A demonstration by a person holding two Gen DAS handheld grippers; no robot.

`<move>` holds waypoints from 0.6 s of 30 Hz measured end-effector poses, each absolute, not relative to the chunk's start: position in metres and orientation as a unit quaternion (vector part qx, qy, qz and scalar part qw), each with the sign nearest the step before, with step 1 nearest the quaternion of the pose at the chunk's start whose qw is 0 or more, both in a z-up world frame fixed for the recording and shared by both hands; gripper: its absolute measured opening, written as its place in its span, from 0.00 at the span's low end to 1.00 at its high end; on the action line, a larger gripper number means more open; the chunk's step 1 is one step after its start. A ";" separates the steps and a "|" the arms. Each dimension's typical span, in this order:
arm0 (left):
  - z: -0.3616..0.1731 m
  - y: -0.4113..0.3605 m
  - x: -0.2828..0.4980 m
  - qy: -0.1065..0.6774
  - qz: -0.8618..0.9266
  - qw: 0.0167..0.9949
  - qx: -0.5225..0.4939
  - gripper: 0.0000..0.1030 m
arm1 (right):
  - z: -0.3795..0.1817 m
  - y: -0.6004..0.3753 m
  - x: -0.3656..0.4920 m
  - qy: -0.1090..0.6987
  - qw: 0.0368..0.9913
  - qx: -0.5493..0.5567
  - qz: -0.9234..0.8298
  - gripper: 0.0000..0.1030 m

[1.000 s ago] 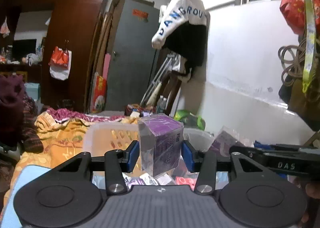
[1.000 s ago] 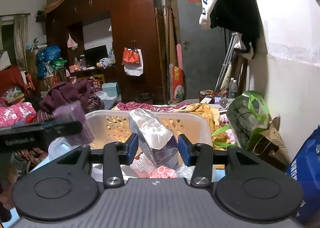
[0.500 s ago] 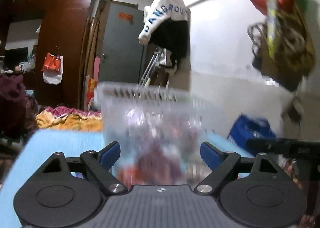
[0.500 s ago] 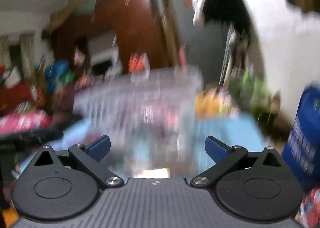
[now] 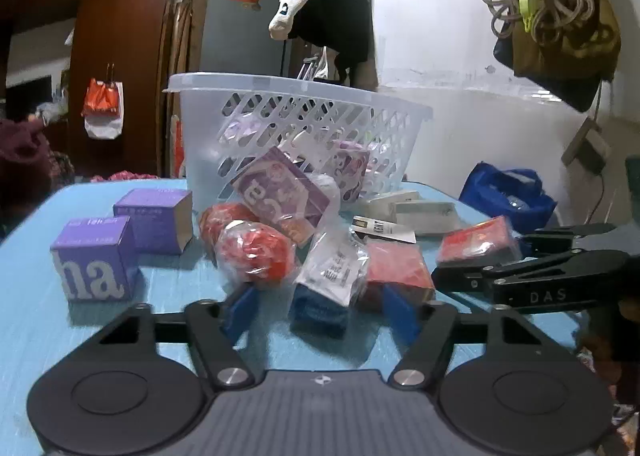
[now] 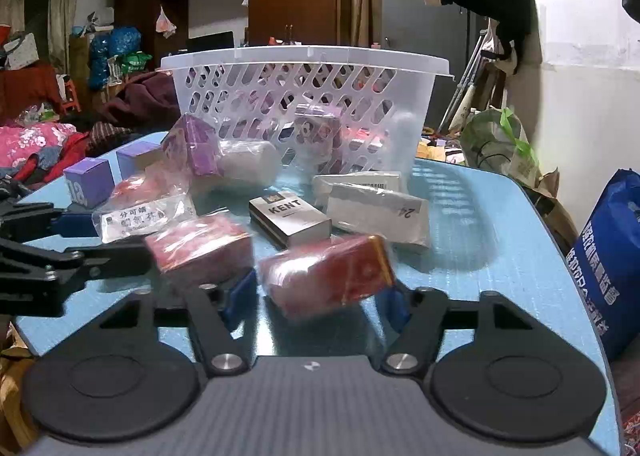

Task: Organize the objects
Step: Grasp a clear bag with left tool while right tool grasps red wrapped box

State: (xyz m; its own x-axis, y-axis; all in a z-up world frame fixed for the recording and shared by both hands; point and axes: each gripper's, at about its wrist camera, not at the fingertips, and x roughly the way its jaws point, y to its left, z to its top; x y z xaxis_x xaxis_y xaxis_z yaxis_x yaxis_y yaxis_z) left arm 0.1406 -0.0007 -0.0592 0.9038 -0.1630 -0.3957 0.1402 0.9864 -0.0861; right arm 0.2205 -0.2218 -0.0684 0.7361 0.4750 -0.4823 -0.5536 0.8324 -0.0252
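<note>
A white plastic basket (image 5: 304, 104) (image 6: 308, 68) stands on the blue table (image 5: 36, 320) (image 6: 488, 224) and holds several packages. Loose boxes and bags lie in front of it. My left gripper (image 5: 320, 312) is open low over the table, its fingers either side of a clear bag with a blue box (image 5: 328, 276). My right gripper (image 6: 316, 292) is open around a red bagged box (image 6: 332, 272), not gripping it. Another red box (image 6: 200, 248), a KENT pack (image 6: 288, 216) and two purple boxes (image 5: 96, 256) lie nearby.
White cartons (image 6: 376, 208) lie right of the pack. A blue bag (image 6: 612, 256) stands at the table's right edge. The left gripper's arm (image 6: 48, 260) shows at the left of the right wrist view. Clothes and cupboards fill the room behind.
Both grippers let go of their packages over the basket, opened, and dropped down to table level in front of the basket.
</note>
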 end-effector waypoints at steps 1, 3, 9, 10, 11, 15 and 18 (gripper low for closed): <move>-0.059 -0.006 0.143 0.203 -0.073 0.976 -0.021 0.67 | -0.069 -0.224 0.219 0.232 0.928 -0.080 0.280 0.48; -0.059 -0.011 0.141 0.196 -0.064 0.978 -0.005 0.50 | -0.071 -0.227 0.213 0.226 0.929 -0.072 0.283 0.41; -0.063 -0.010 0.123 0.168 -0.067 0.983 0.010 0.38 | -0.077 -0.241 0.196 0.198 0.936 -0.053 0.285 0.36; -0.063 -0.009 0.119 0.162 -0.066 0.985 0.010 0.38 | -0.078 -0.244 0.194 0.195 0.937 -0.046 0.285 0.36; -0.064 -0.008 0.116 0.156 -0.066 0.986 0.012 0.38 | -0.079 -0.246 0.192 0.192 0.938 -0.041 0.286 0.35; -0.067 -0.005 0.103 0.145 -0.065 0.987 0.012 0.38 | -0.081 -0.255 0.188 0.186 0.938 -0.023 0.291 0.35; -0.067 -0.006 0.094 0.132 -0.061 0.989 0.018 0.38 | -0.081 -0.255 0.184 0.181 0.937 -0.022 0.298 0.35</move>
State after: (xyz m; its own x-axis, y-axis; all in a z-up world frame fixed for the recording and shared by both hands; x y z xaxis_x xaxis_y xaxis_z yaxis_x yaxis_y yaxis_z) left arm 0.0939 -0.0060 -0.0669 0.9578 -0.1165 -0.2630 0.1260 0.9918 0.0197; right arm 0.1838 -0.2551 -0.0806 0.7567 0.5509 -0.3520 -0.5666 0.8213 0.0674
